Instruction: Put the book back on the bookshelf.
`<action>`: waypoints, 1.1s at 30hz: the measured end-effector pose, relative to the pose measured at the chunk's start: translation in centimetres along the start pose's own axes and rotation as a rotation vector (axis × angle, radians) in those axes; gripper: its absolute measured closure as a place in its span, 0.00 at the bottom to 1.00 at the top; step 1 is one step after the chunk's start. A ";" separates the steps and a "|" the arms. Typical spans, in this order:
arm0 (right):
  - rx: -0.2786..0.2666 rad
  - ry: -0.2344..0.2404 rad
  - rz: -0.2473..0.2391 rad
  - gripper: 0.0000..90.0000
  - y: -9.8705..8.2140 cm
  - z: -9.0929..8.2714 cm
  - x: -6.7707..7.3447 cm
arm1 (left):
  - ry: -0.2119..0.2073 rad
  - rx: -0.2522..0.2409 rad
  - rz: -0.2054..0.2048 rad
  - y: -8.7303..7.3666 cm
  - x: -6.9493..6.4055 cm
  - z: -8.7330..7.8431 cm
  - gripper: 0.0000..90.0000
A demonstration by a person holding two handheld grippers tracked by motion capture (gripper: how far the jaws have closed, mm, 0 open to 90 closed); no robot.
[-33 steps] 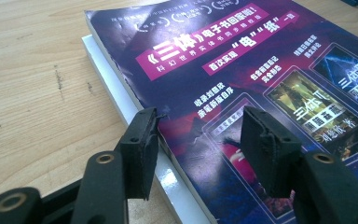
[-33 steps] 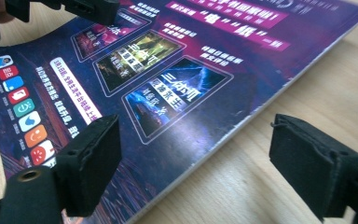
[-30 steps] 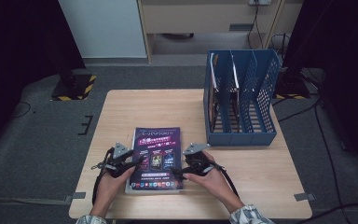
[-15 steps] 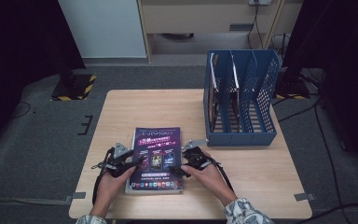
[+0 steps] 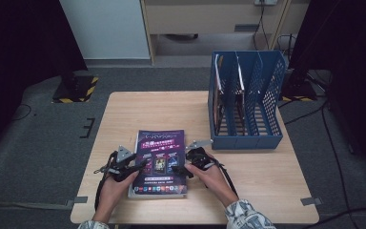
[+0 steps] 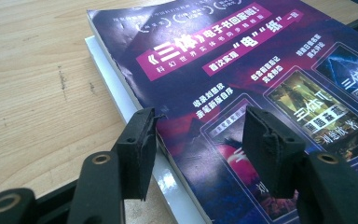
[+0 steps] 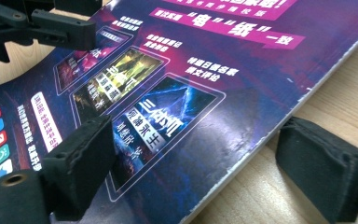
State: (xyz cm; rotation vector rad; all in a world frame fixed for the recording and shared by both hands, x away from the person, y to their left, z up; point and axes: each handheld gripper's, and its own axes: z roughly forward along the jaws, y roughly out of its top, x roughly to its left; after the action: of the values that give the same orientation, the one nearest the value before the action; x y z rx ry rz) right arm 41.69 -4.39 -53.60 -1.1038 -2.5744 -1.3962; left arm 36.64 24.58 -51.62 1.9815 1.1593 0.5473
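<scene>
A purple magazine (image 5: 161, 151) lies flat near the table's front edge, on top of a white book (image 6: 106, 77) that sticks out at its left side. My left gripper (image 5: 140, 167) sits at the magazine's left edge, open. One pad (image 6: 137, 149) stands just outside the edge and the other over the cover (image 6: 242, 56). My right gripper (image 5: 183, 169) is open at the right edge. Its jaws have just been closing a little, and the magazine's edge (image 7: 261, 140) lies between the pads (image 7: 81, 163) untouched.
A blue slotted file rack (image 5: 248, 102) stands at the back right of the wooden table (image 5: 138, 109), with a few flat items upright in its left compartment. My left gripper's jaw (image 7: 65, 28) crosses the top left of the right gripper view.
My right gripper has shifted slightly toward the magazine's right edge and lower. The left gripper and the magazine have stayed in place.
</scene>
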 end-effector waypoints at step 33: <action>-0.036 0.001 -0.006 0.30 6.6 1.0 0.3 | -0.020 -0.002 -0.024 -0.2 0.6 -0.1 0.48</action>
State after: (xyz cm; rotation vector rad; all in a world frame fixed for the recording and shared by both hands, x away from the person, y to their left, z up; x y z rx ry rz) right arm 45.67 -1.17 -49.31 -1.1007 -2.5644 -1.4493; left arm 36.76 25.15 -51.71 1.9649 1.1683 0.5153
